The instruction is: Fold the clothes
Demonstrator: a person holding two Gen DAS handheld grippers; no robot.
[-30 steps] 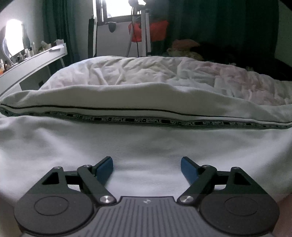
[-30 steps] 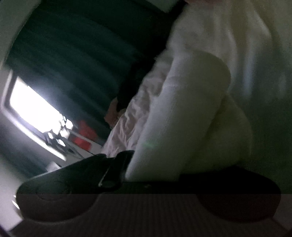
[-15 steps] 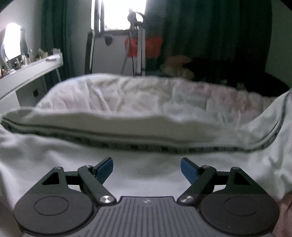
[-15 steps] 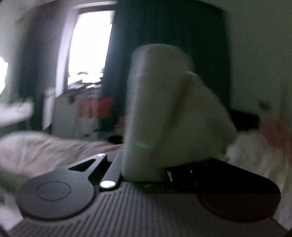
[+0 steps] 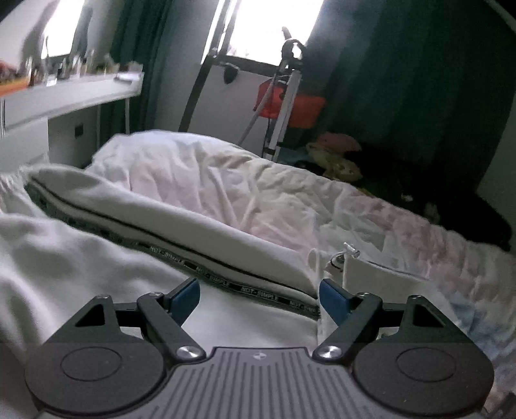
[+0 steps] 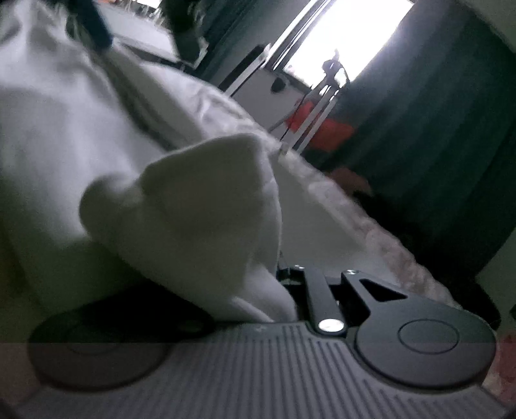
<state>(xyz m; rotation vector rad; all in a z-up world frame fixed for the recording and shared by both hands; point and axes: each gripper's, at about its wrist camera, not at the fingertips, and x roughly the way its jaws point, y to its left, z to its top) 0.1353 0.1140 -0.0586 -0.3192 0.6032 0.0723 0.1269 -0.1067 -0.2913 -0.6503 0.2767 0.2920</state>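
In the right wrist view, a thick bunch of the white garment [image 6: 200, 206] spills over the right gripper [image 6: 283, 280] and hides its fingertips and whole left linkage, so the cloth appears clamped there, though the pads themselves cannot be seen; the picture is dim and blurred. The left gripper [image 5: 259, 298] hangs just above the same garment [image 5: 96, 258] with its blue pads [image 5: 185, 295] spread wide and nothing between them. The garment lies across the near part of the bed [image 5: 245, 190], a soft off-white fabric with a folded edge running from the left side toward the near right, trimmed by a dark ribbon [image 5: 258, 291] printed with repeating "NOT-SIMPLE" lettering. Near the right pad a metal zipper pull [image 5: 346, 253] sticks up where the ribbon ends. Beyond it the bed's wrinkled, pale pinkish cover stretches to the far edge. Past the bed stand a tripod [image 5: 283, 96] and something orange-red [image 5: 290, 106] behind it, with dark green curtains [image 5: 403, 96] beside a glaring window [image 5: 271, 29]. A white shelf [image 5: 64, 96] on the far left carries small items too blurred to name.
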